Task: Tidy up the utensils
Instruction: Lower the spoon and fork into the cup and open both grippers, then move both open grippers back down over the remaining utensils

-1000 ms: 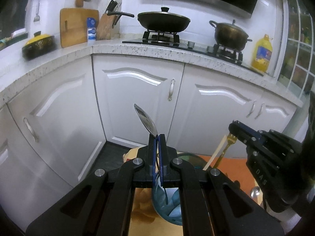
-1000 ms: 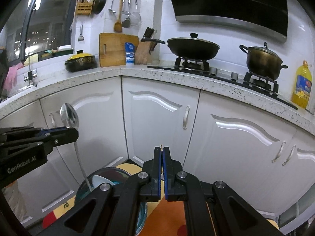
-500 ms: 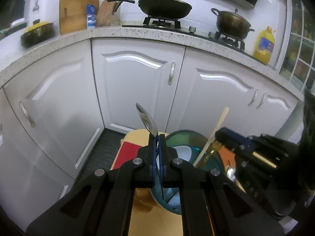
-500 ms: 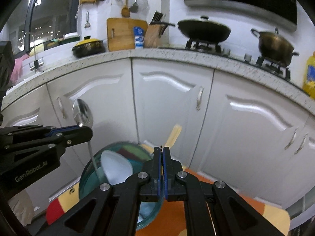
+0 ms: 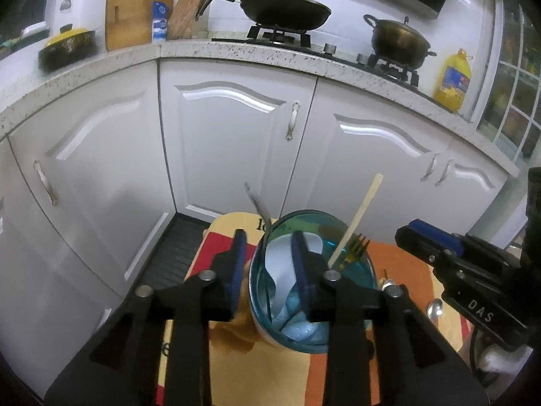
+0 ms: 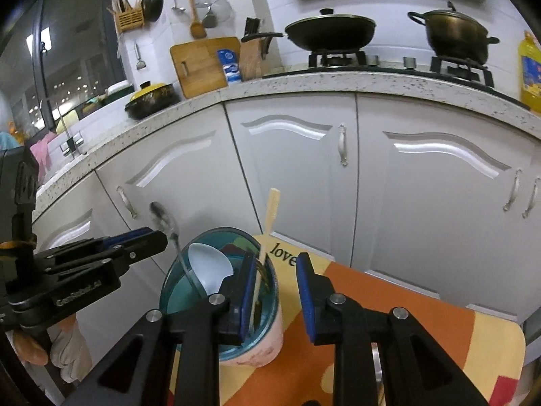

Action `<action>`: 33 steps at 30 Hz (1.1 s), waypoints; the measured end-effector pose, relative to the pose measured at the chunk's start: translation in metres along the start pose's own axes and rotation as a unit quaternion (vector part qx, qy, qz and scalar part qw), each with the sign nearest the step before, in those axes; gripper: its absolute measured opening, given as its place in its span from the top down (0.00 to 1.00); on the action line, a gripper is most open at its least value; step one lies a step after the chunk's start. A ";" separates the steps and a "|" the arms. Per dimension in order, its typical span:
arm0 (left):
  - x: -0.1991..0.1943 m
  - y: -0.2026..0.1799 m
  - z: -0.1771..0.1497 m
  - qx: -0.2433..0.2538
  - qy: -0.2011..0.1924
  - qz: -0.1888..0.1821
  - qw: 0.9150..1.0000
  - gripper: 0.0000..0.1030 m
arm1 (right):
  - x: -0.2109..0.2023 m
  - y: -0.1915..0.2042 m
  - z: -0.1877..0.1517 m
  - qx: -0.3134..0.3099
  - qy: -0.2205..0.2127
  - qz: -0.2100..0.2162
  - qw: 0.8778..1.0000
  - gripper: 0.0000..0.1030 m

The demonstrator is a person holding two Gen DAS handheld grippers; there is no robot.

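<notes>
**Utensils gathered in the blue cup**

While both sets of jaws are opening, the blue cup (image 5: 312, 308) stands upright on the tabletop (image 6: 389, 304), on a mat of orange, yellow and red patches that bears the word "love". Inside it stand a white plastic spoon (image 6: 209, 270), a metal spoon (image 6: 164, 220) with its bowl uppermost and blurred, a wooden chopstick (image 5: 358, 220) leaning far and to the right, and a gold fork (image 5: 355, 248) with its tines up.

Seen through its own camera, the left hand-held gripper (image 5: 268, 264) hangs over the near left rim of the cup, its blue pads apart and pressing on nothing; the metal spoon's handle runs between them, free of both. The right hand-held gripper (image 6: 275, 287) is just right of the cup, its left pad over the rim beside the chopstick, with only mat showing between the pads.

More metal cutlery (image 5: 434, 308) lies on the mat near the right gripper. Beyond the tabletop are white cabinet doors (image 5: 233, 142), a speckled counter, a black wok (image 5: 285, 8) and a dark pot (image 5: 399, 42) on the stove.
</notes>
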State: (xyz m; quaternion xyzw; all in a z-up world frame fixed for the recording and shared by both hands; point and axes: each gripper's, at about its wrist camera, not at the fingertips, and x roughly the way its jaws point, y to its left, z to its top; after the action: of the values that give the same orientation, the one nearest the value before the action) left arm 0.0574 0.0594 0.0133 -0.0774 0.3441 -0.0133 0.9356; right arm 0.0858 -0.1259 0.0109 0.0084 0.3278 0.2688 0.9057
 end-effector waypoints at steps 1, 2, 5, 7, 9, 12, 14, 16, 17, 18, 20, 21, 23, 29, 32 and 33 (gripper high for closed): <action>-0.002 0.000 0.000 0.001 0.000 -0.001 1.000 0.73 | -0.003 -0.002 -0.001 0.005 0.000 -0.002 1.000 0.78; -0.004 -0.001 -0.001 0.001 -0.001 0.000 1.000 0.71 | -0.005 -0.003 -0.002 0.009 0.000 -0.002 1.000 0.78; -0.009 -0.002 -0.004 -0.001 -0.003 -0.001 1.000 0.68 | -0.011 -0.005 -0.005 0.019 0.000 -0.001 1.000 0.76; -0.014 -0.005 -0.005 0.001 -0.006 0.002 1.000 0.68 | -0.015 -0.003 -0.008 0.017 0.000 -0.001 1.000 0.76; -0.018 -0.008 -0.006 0.003 -0.009 0.003 1.000 0.68 | -0.020 0.000 -0.009 0.014 -0.001 -0.002 1.000 0.76; -0.024 -0.015 -0.008 0.011 -0.012 0.006 1.000 0.68 | -0.027 0.003 -0.010 0.013 -0.002 -0.002 1.000 0.73; -0.027 -0.020 -0.010 0.017 -0.013 0.007 1.000 0.68 | -0.031 0.005 -0.010 0.010 -0.004 -0.005 1.000 0.72; -0.029 -0.026 -0.012 0.020 -0.014 0.006 1.000 0.68 | -0.036 0.008 -0.011 0.007 -0.007 -0.007 1.000 0.70; -0.030 -0.028 -0.012 0.021 -0.014 0.005 1.000 0.68 | -0.039 0.009 -0.012 0.005 -0.008 -0.010 1.000 0.70; -0.032 -0.031 -0.013 0.023 -0.015 0.004 1.000 0.68 | -0.042 0.010 -0.013 0.003 -0.009 -0.014 1.000 0.69; -0.035 -0.036 -0.016 0.026 -0.015 0.003 1.000 0.68 | -0.046 0.012 -0.015 0.001 -0.009 -0.019 1.000 0.69; -0.035 -0.038 -0.017 0.027 -0.014 0.003 1.000 0.68 | -0.048 0.012 -0.016 0.001 -0.009 -0.020 1.000 0.69; -0.037 -0.043 -0.019 0.031 -0.013 0.001 0.999 0.68 | -0.051 0.011 -0.019 0.002 -0.008 -0.025 1.000 0.68; -0.044 -0.059 -0.026 0.040 -0.012 -0.004 0.999 0.67 | -0.066 0.001 -0.028 0.023 -0.007 -0.043 0.999 0.68; -0.046 -0.068 -0.031 0.046 -0.010 -0.009 0.999 0.67 | -0.072 -0.006 -0.031 0.031 -0.004 -0.050 0.998 0.65; -0.046 -0.071 -0.033 0.048 -0.009 -0.009 0.999 0.66 | -0.075 -0.009 -0.033 0.034 -0.003 -0.052 0.998 0.65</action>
State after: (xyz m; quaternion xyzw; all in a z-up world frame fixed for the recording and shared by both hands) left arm 0.0032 -0.0112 0.0292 -0.0358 0.3336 -0.0376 0.9413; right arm 0.0222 -0.1755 0.0273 0.0231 0.3336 0.2095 0.9189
